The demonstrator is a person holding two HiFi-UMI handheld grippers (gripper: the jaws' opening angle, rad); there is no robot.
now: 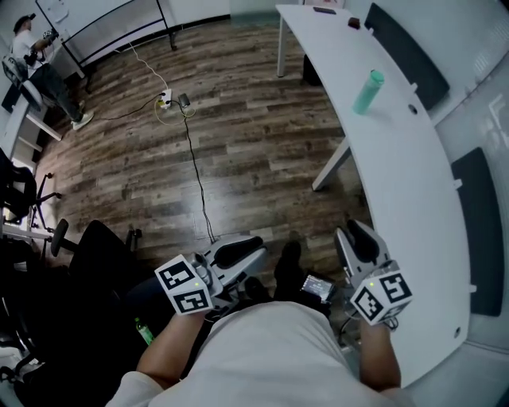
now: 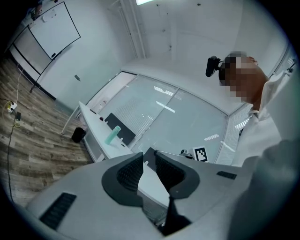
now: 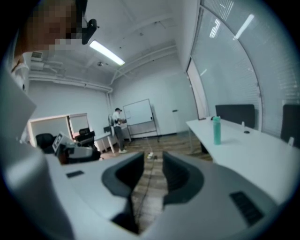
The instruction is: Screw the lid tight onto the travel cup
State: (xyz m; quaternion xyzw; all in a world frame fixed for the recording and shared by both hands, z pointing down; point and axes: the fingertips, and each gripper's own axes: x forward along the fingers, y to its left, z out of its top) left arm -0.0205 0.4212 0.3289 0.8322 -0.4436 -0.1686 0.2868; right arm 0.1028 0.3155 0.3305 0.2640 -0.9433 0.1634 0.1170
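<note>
A teal travel cup (image 1: 367, 91) with a matching lid on top stands upright on the long white curved table (image 1: 398, 183), far ahead of both grippers. The same cup shows small in the left gripper view (image 2: 112, 135) and in the right gripper view (image 3: 216, 130). My left gripper (image 1: 248, 250) is held close to my body over the floor. Its jaws stand a little apart with nothing between them (image 2: 149, 160). My right gripper (image 1: 358, 234) hovers beside the table's near edge, also open and empty (image 3: 153, 165).
Dark panels (image 1: 406, 52) line the table's far side and small dark items (image 1: 354, 22) lie at its far end. A power strip with a cable (image 1: 171, 102) lies on the wood floor. Black chairs (image 1: 95, 254) stand at the left. A person (image 1: 32, 48) stands far off.
</note>
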